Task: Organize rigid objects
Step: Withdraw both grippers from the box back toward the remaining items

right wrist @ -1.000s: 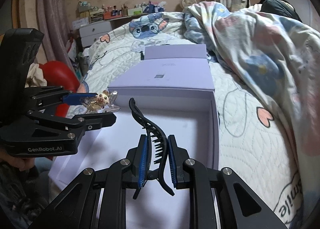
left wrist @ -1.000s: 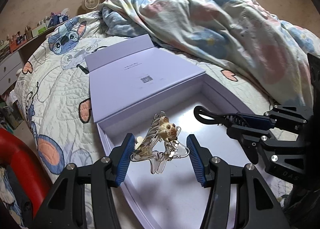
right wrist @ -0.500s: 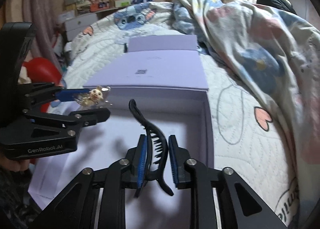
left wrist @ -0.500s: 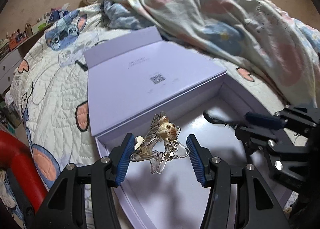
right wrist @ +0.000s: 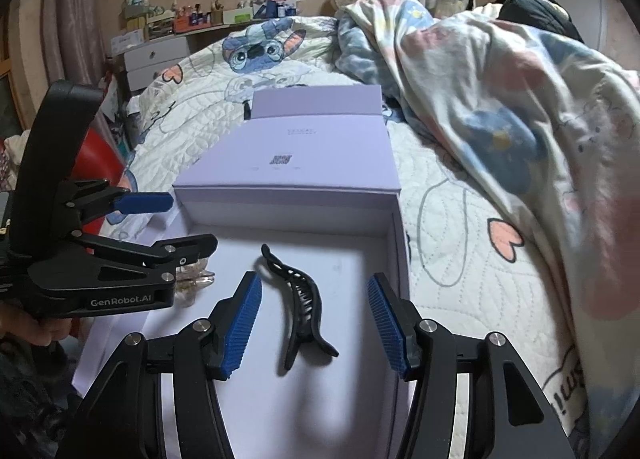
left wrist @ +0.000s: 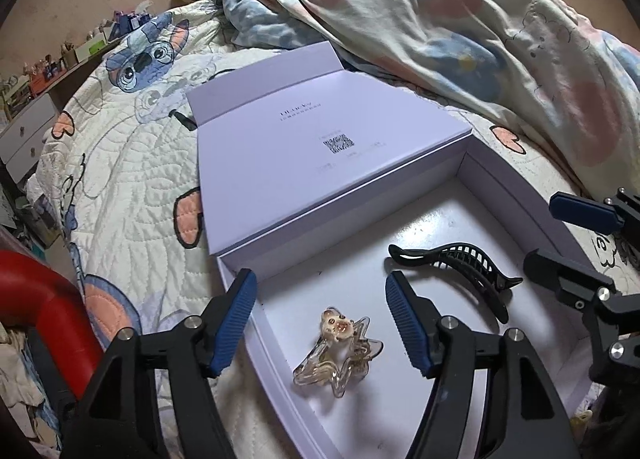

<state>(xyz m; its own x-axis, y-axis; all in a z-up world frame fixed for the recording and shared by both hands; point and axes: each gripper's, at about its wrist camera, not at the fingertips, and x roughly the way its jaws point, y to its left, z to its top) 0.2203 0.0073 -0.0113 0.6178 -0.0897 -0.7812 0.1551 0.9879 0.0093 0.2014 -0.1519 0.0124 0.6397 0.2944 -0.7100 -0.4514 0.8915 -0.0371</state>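
An open lavender box [left wrist: 516,195] [right wrist: 288,211] lies on the bed. On its white floor rests a clear star-shaped hair clip with a small bear figure [left wrist: 338,351], below and between the spread pads of my left gripper [left wrist: 320,283] [right wrist: 190,221], whose jaws are opening and touch nothing. A black claw clip [left wrist: 460,267] [right wrist: 300,299] lies on the floor to its right. My right gripper [right wrist: 314,281] [left wrist: 552,233] straddles it with jaws opening, pads clear of it. In the right wrist view the left gripper hides most of the clear clip [right wrist: 196,277].
The box lid [left wrist: 300,147] lies flat beyond the box. A rumpled duvet [left wrist: 460,31] piles up at the back right on a cartoon-print quilt [left wrist: 120,163]. A red object [left wrist: 48,299] sits at the left bed edge, and a dresser [right wrist: 156,59] stands beyond.
Both grippers have opened and let go. The clear star clip and the black claw clip dropped from the pads onto the box floor.
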